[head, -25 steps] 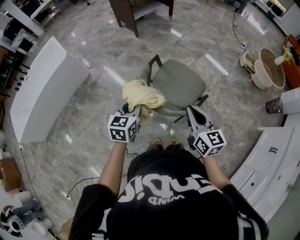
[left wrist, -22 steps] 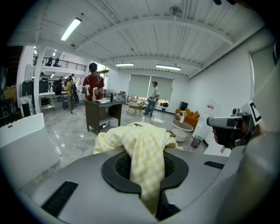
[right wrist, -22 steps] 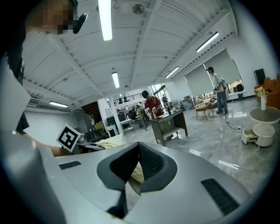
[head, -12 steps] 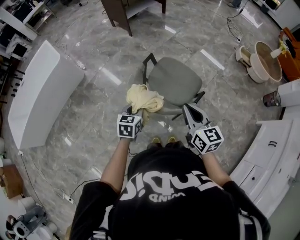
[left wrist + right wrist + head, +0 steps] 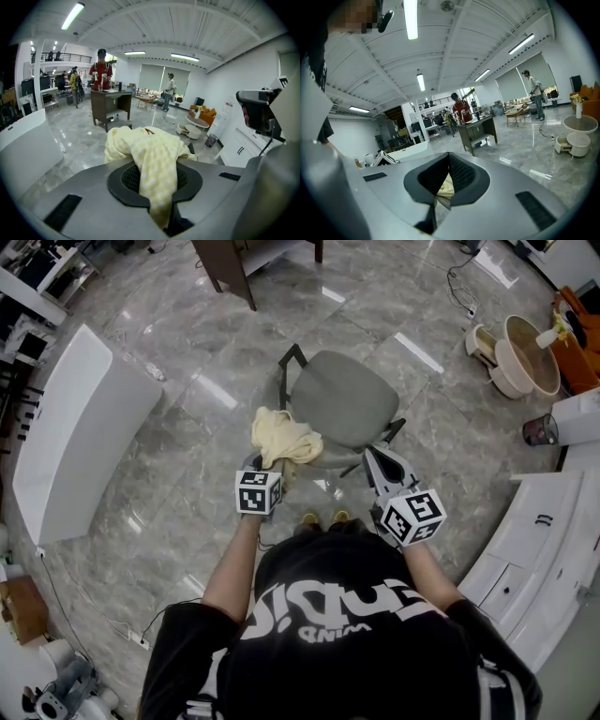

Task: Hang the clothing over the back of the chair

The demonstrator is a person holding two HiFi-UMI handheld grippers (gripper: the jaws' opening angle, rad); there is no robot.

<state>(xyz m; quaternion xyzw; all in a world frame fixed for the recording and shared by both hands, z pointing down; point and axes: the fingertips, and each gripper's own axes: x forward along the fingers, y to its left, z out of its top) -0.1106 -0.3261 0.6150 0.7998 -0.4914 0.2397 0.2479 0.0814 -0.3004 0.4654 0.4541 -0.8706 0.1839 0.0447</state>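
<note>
A pale yellow checked garment (image 5: 284, 435) is bunched up at the near left corner of the grey-seated chair (image 5: 347, 404). My left gripper (image 5: 269, 463) is shut on it, and a fold runs down between the pads. In the left gripper view the garment (image 5: 150, 150) heaps over the jaws and hides most of the chair. My right gripper (image 5: 376, 455) hovers at the chair's near right corner, shut, with nothing in it. In the right gripper view its tips (image 5: 449, 157) meet, and a bit of yellow cloth shows beyond them.
A long white counter (image 5: 75, 427) lies on the left and a brown desk (image 5: 225, 263) stands behind the chair. Round beige tables (image 5: 525, 357) and white cabinets (image 5: 544, 540) are on the right. Cables run across the marble floor. People stand far off by the desk (image 5: 101, 70).
My left gripper has sunk with the garment, which now sits lower, against the chair's near left corner. The right gripper has stayed where it was.
</note>
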